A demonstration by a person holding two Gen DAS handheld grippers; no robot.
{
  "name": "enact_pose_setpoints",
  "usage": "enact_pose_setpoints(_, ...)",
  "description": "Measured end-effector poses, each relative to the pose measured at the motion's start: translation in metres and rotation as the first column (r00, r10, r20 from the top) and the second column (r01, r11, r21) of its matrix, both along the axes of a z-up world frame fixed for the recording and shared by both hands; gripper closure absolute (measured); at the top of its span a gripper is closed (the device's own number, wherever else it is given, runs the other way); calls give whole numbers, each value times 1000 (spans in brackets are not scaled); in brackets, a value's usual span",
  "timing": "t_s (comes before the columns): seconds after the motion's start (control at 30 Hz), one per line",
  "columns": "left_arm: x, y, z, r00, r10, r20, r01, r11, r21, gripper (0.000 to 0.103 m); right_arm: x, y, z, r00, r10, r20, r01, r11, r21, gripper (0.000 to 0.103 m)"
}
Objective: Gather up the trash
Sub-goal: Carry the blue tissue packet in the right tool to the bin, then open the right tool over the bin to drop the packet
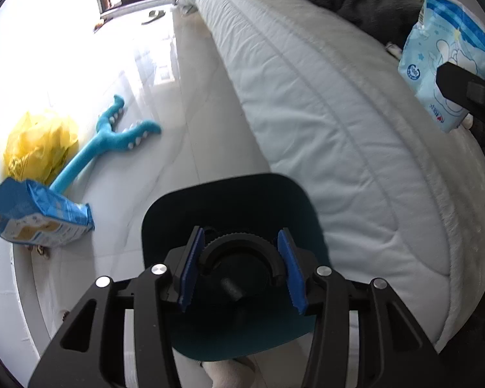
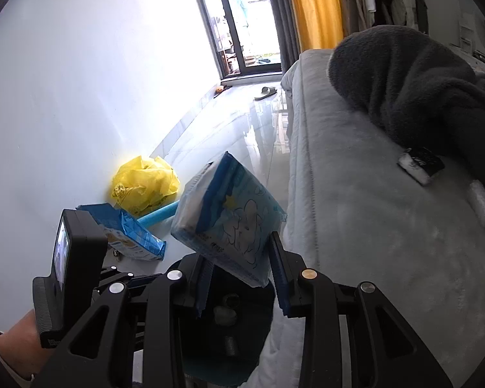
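Note:
In the left wrist view my left gripper (image 1: pixel 242 252) is shut on the black ridged round handle (image 1: pixel 239 242) of a dark teal bin (image 1: pixel 294 200), held over the floor beside the bed. In the right wrist view my right gripper (image 2: pixel 242 278) is shut on a light blue tissue pack (image 2: pixel 229 216) with a cartoon print, tilted above the same bin (image 2: pixel 210 368). The pack (image 1: pixel 446 55) also shows at the left view's right edge. A crumpled yellow plastic bag (image 1: pixel 38 142) and a blue snack packet (image 1: pixel 32 220) lie on the floor by the wall.
A blue plush toy (image 1: pixel 113 139) lies between the bag and the bed. The white mattress (image 1: pixel 323 113) carries a dark grey blanket (image 2: pixel 420 87), a small black-and-white packet (image 2: pixel 422 163) and a white wrapper (image 2: pixel 480 202). A slipper (image 2: pixel 265 92) lies near the glass door.

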State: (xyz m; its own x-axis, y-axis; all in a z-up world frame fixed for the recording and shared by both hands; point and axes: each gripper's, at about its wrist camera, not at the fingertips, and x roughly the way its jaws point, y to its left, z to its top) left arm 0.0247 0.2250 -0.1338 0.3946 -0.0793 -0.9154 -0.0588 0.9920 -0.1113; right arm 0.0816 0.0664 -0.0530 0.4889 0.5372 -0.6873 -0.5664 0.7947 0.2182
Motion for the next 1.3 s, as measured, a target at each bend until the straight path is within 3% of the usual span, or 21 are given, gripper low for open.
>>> enact_pose_setpoints(0.1,-4,11,-5,1000,11,-20,-12,1000,-9,51,-1,12,-5,1000,15,-9,-15,1000,-15,69)
enact_pose_setpoints(0.23,-9,21,-1,1000,22,2,-22,1000,-16,33,-1,27,-16,999,27,-27,-28,999,-32,69)
enact_pose_setpoints(0.47,-17,48,15,993,87,82,-81,994,-70,11,1,45,-34,997,42,-69,-47,997,-66,69)
enact_pose_setpoints(0.63,-24,75,33,973,168,157,-138,973,-188,9,4,54,-55,991,41,-130,-52,995,-80,69)
enact_pose_setpoints(0.97,-37,110,62,924,277,265,-203,940,-273,4,3,78,-92,972,61,-225,-96,985,-145,69)
enact_pose_setpoints(1.3,-50,123,89,864,313,395,-212,937,-279,4,-4,104,-131,943,75,-323,-146,969,-201,69)
